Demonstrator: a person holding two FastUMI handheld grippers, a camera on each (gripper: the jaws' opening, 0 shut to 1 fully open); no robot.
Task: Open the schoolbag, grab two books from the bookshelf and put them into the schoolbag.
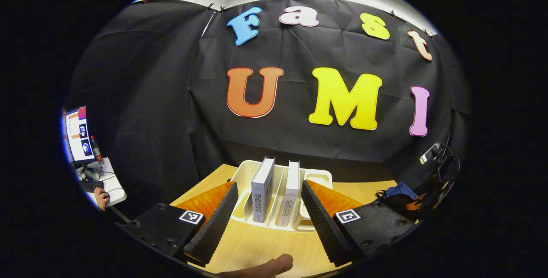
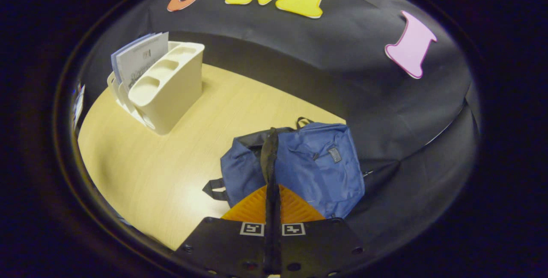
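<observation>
In the left gripper view, the left gripper (image 1: 267,222) hangs with its jaws spread wide, and the white bookshelf (image 1: 319,177) sits straight ahead at lower centre of the frame. Two books stand upright in it, spines facing the camera: the left book (image 1: 262,190) and the right book (image 1: 291,194). Both fall inside the gap between the fingers, long axes vertical, so this hand looks nearer them.

In the right gripper view, the right gripper (image 2: 272,158) has its fingers pressed together with nothing visibly between them, its tip over the blue schoolbag (image 2: 317,162) at lower centre on the wooden table (image 2: 141,162). Whether the bag is unzipped I cannot tell.
</observation>
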